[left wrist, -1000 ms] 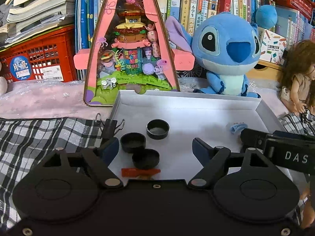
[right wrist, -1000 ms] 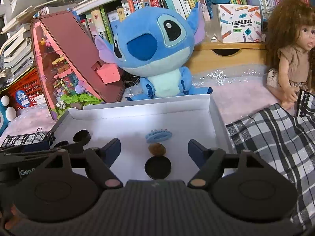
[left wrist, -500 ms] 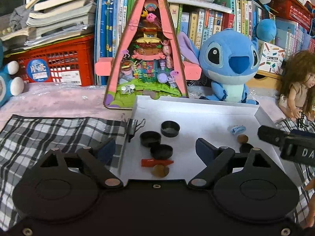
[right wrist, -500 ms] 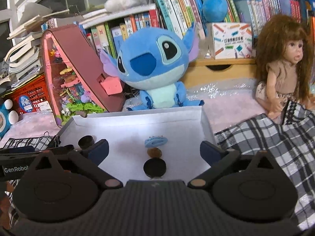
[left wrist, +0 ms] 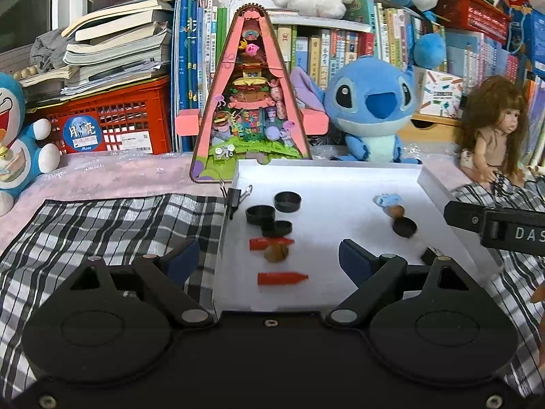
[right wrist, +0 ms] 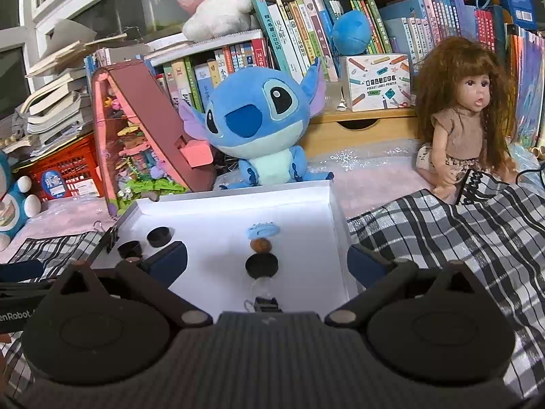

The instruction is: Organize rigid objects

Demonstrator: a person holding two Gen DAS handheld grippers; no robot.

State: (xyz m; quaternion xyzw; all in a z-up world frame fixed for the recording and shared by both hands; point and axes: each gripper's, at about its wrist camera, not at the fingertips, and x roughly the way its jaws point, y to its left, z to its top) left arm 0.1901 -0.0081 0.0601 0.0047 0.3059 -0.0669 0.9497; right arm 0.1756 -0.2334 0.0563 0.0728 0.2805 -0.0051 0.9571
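- Bookshelves and plush toys back a checked cloth (left wrist: 102, 225) bearing a white tray (left wrist: 327, 170).
- Left gripper (left wrist: 269, 259) and right gripper (right wrist: 267, 259) both gape wide, empty.
- Black caps (left wrist: 272, 213) cluster at eleven o'clock of the left gripper; orange pieces (left wrist: 281, 277) lie just ahead.
- Risk, I judge: a careless descent could scatter the close-packed caps, or a finger could catch the tray wall.

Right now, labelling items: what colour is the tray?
White tray; clearest in the left wrist view.
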